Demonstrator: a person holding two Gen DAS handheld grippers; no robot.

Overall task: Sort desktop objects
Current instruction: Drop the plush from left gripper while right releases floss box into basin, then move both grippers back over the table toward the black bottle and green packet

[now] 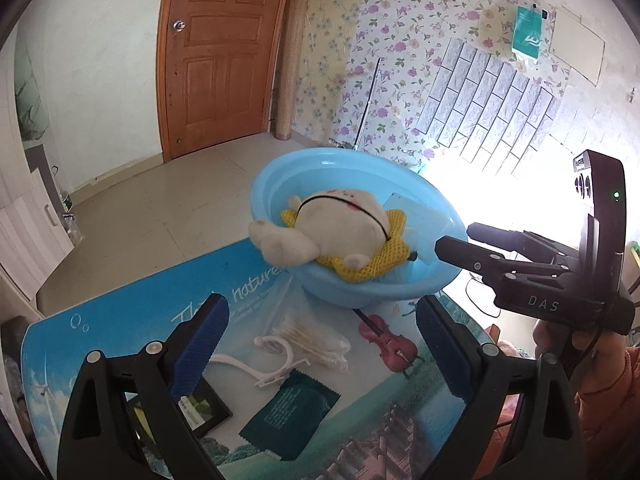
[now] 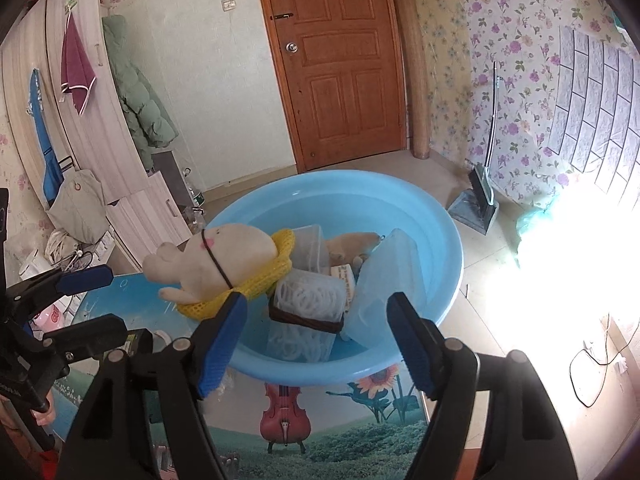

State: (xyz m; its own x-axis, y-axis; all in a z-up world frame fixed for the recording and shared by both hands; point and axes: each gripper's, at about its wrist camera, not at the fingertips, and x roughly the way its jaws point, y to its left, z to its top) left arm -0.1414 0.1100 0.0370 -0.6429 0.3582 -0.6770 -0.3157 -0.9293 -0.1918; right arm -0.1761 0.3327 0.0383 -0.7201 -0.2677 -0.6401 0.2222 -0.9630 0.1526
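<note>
Basin [image 2: 436, 248]: light blue plastic, on the printed tabletop at the far edge; from the left wrist view it lies at about 12 o'clock of the left gripper.
Plush toy [image 2: 224, 256]: cream, with a thin black band round it, draped over the basin's rim at 9 o'clock, its limbs hanging outside.
Yellow mesh cloth [image 2: 264, 280]: under the plush toy, inside the basin and lapping over the rim.
Other basin contents: a clear bag of white loops [image 2: 308, 300] with a dark band, a clear plastic box [image 2: 314, 244], a pale blue translucent sheet [image 2: 384, 276].
Tabletop [image 1: 120, 300]: a blue scenic print with a violin picture.
Still on the tabletop: a bag of cotton swabs [image 1: 308, 340], a white plastic hook [image 1: 260, 364] touching it at 7 o'clock, a dark green sachet [image 1: 292, 412], a black-framed card [image 1: 200, 408].
Left gripper [image 1: 320, 344]: jaws wide apart, nothing between them, above the swabs and hook.
Right gripper [image 2: 316, 344]: jaws apart and empty, over the basin's near rim.
</note>
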